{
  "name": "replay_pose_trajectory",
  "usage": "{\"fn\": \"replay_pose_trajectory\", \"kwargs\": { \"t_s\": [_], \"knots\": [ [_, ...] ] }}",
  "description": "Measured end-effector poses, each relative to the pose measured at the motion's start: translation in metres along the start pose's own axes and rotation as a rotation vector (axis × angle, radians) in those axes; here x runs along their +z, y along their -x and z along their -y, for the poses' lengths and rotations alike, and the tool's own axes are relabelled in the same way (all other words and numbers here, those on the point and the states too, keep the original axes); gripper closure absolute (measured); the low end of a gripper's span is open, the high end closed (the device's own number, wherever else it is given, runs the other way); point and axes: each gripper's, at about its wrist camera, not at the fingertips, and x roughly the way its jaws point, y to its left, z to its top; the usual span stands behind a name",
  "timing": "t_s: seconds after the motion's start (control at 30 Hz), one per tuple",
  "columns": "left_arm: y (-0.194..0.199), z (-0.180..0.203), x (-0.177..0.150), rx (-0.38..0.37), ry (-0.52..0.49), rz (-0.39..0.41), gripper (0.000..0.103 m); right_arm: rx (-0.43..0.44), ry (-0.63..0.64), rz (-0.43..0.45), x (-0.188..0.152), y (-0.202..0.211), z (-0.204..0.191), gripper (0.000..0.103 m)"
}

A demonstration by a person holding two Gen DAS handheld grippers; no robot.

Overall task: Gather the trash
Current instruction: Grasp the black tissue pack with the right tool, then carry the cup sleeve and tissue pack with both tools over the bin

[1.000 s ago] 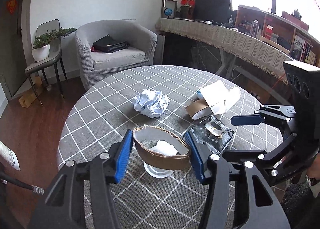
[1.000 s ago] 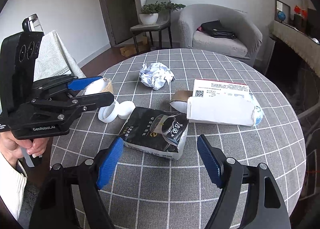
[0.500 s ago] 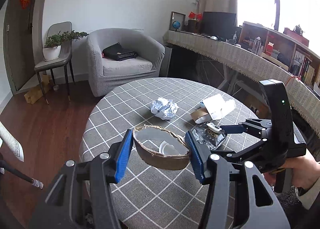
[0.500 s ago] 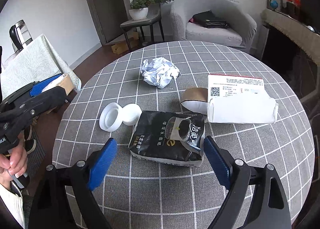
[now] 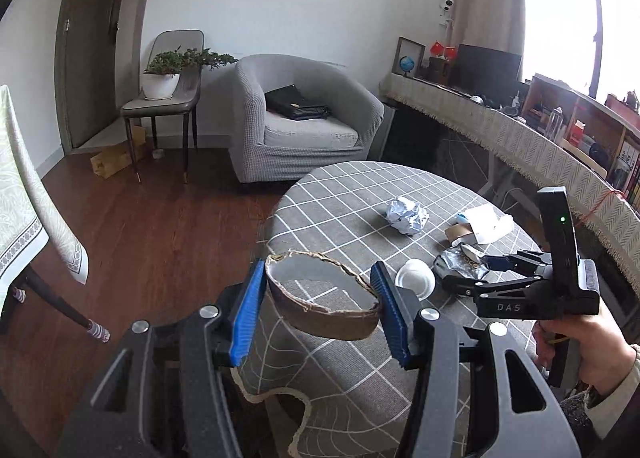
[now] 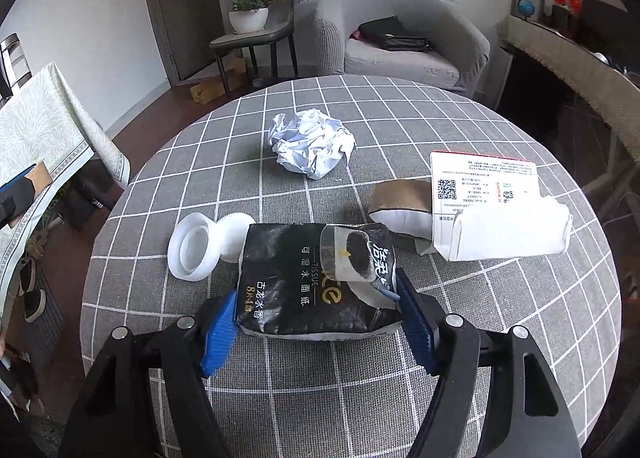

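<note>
Left tool grips torn cup; right tool brackets tissue pack (on table).

Grey upholstered tub armchair held a black leather bag; beside it, a grey chair bore a white-potted green plant; brown wooden floor.
</note>
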Motion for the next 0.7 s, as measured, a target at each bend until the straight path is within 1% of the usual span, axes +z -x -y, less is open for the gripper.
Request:
{"fn": "replay_pose_trajectory", "kwargs": {
  "t_s": [0.07, 0.17, 0.23, 0.4, 0.5, 0.7],
  "knots": [
    [0.002, -0.011, 0.0, 0.024, 0.029, -0.007, 0.047, -0.006, -0.008, 0.029, 0.004, 0.005, 0.002, 0.031],
    [0.007, -0.03, -0.002, 0.055, 0.078, -0.011, 0.047, 0.009, -0.001, 0.08, 0.009, 0.016, -0.004, 0.031],
    [0.01, -0.042, -0.003, 0.069, 0.112, -0.013, 0.047, 0.043, -0.001, 0.101, 0.015, 0.018, -0.012, 0.031],
    [0.019, -0.067, -0.011, 0.148, 0.153, -0.024, 0.047, 0.114, 0.018, 0.11, 0.021, 0.011, -0.037, 0.031],
    [0.019, -0.085, -0.017, 0.197, 0.18, -0.049, 0.047, 0.134, 0.037, 0.125, 0.024, 0.011, -0.051, 0.031],
    [0.023, -0.107, -0.031, 0.274, 0.184, -0.092, 0.047, 0.215, 0.065, 0.149, 0.031, 0.015, -0.082, 0.031]
  ]
}}
